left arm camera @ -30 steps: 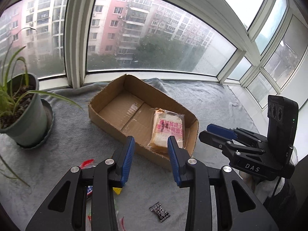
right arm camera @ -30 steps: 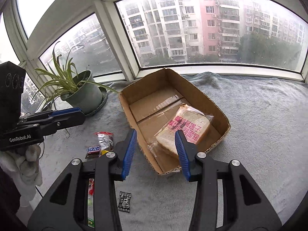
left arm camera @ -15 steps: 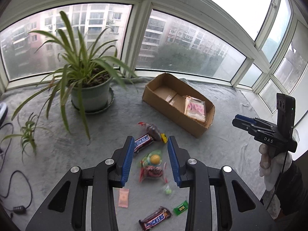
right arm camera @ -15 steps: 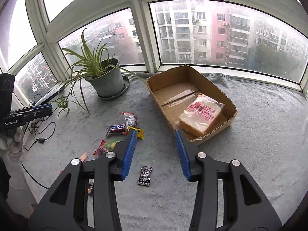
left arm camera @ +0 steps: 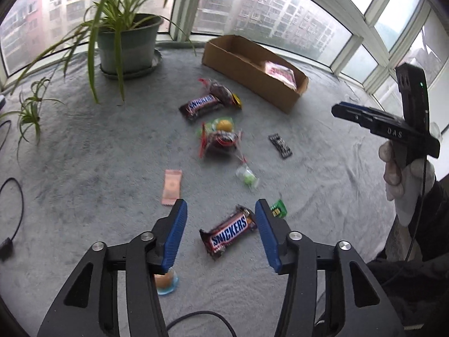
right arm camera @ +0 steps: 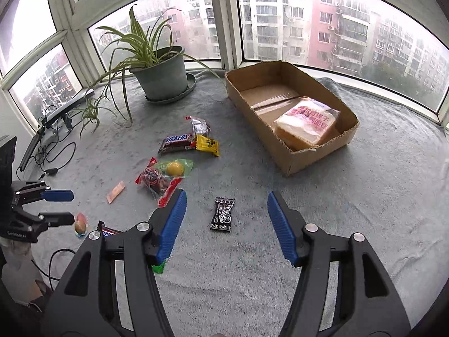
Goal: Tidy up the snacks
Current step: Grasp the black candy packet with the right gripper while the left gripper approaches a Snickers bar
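Note:
A cardboard box point(right arm camera: 291, 163) on the grey blanket holds a wrapped bread pack point(right arm camera: 307, 123); the box also shows in the left wrist view point(left arm camera: 252, 75). Several snacks lie loose on the blanket. My left gripper point(left arm camera: 220, 214) is open and empty, its jaws on either side of a Snickers bar point(left arm camera: 228, 231) just beyond them. My right gripper point(right arm camera: 226, 206) is open and empty above a small black packet point(right arm camera: 222, 213). A second Snickers bar point(right arm camera: 176, 142), a yellow packet point(right arm camera: 207, 145) and a red and green bag point(right arm camera: 162, 174) lie further left.
A potted spider plant point(right arm camera: 162, 75) stands at the back left on a saucer. Cables point(right arm camera: 53, 154) trail at the left edge. A pink sachet point(left arm camera: 171, 186), a green candy point(left arm camera: 248, 177) and a small cup point(left arm camera: 165, 280) lie near my left gripper. Windows ring the ledge.
Both grippers have pulled back from the box. The left one has swung down over the loose snacks to the near Snickers bar. Both jaws have opened wider.

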The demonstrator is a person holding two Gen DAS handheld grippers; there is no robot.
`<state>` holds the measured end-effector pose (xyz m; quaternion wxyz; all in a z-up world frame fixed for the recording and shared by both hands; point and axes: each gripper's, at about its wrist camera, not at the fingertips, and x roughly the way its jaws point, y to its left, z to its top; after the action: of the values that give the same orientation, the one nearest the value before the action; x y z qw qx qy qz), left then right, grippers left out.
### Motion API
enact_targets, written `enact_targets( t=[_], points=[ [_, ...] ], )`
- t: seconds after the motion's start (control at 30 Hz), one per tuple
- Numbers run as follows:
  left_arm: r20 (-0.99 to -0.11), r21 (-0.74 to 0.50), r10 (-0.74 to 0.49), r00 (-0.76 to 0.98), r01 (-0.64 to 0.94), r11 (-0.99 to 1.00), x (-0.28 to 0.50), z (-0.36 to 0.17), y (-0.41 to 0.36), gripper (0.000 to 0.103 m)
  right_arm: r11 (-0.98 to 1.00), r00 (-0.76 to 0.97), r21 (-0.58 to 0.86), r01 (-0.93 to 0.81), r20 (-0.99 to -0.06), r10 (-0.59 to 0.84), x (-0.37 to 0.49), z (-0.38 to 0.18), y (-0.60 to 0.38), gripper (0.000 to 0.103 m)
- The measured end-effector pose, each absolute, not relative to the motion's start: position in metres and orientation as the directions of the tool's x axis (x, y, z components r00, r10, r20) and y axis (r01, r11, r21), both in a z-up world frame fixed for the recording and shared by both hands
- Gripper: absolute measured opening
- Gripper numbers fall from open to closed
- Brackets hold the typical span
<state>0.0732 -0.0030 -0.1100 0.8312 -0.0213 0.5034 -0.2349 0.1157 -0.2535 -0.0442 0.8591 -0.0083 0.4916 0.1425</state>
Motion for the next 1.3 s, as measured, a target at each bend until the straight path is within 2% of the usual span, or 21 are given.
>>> enact_targets(
  t=[0.07, 0.33, 0.77, 0.93, 1.17, 1.3],
  points=[
    [-0.845, -0.226, -0.387, 0.37, 0.408, 0.884, 0.066, -0.119, -0.016, 0.059, 0.961, 0.462, 0.123, -0.249, -0.857, 0.229, 0.113, -0.053, -0.253, 0.068],
    [-0.89, -0.072, -0.282, 0.357, 0.502, 0.862, 0.058, -0.145, -0.038, 0.059, 0.963, 0.395, 0.108, -0.247, -0.896, 0.202, 0.111, -0.089, -0.245, 0.069],
    [-0.916, -0.005, -0.231, 0.327, 0.568, 0.823, 0.057, -0.17, -0.048, 0.059, 0.968, 0.304, 0.075, -0.24, -0.941, 0.148, 0.135, -0.133, -0.225, 0.069],
    [-0.919, -0.009, -0.222, 0.325, 0.547, 0.837, 0.063, -0.176, -0.045, 0.059, 0.968, 0.293, 0.058, -0.244, -0.947, 0.131, 0.142, -0.139, -0.22, 0.069],
    [-0.92, -0.041, -0.246, 0.306, 0.547, 0.836, 0.062, -0.179, -0.044, 0.057, 0.964, 0.266, 0.049, -0.26, -0.956, 0.12, 0.148, -0.146, -0.218, 0.057],
    [-0.918, -0.053, -0.253, 0.305, 0.539, 0.84, 0.065, -0.179, -0.044, 0.054, 0.964, 0.26, 0.05, -0.26, -0.958, 0.12, 0.15, -0.15, -0.217, 0.054]
  ],
)
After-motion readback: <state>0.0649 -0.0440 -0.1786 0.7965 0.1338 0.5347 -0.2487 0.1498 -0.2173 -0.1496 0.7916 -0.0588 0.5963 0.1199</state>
